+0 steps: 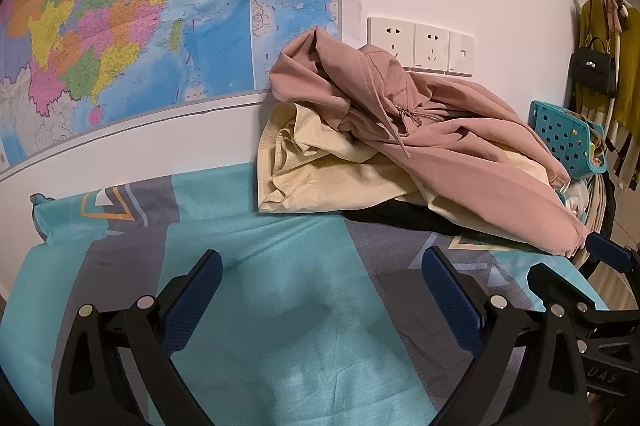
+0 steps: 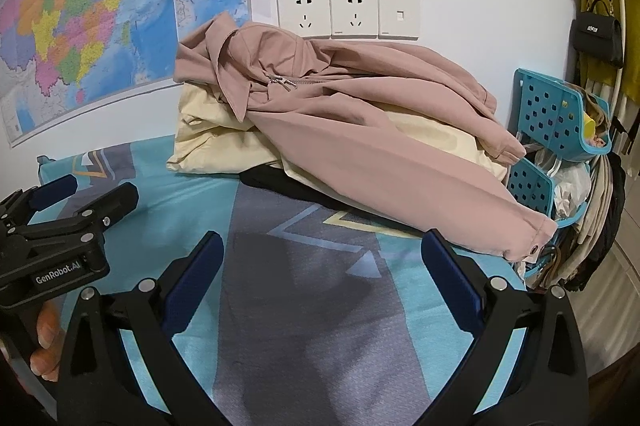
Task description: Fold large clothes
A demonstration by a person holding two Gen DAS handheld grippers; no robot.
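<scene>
A pink zip hoodie [image 1: 440,145] [image 2: 360,145] lies crumpled on top of a cream garment [image 1: 320,177] [image 2: 216,145] at the far side of the bed, against the wall. A black garment [image 1: 400,216] [image 2: 272,181] peeks out under them. My left gripper [image 1: 322,270] is open and empty, low over the teal and grey bedsheet [image 1: 280,306], short of the pile. My right gripper [image 2: 322,254] is open and empty over the sheet [image 2: 312,326], near the hoodie's sleeve cuff [image 2: 528,238]. The left gripper also shows at the left of the right wrist view [image 2: 80,197].
A map [image 1: 120,25] and wall sockets [image 2: 348,13] are on the wall behind the pile. Teal perforated baskets [image 2: 556,121] with clutter stand at the bed's right edge. A black handbag [image 2: 596,37] and clothes hang at the far right.
</scene>
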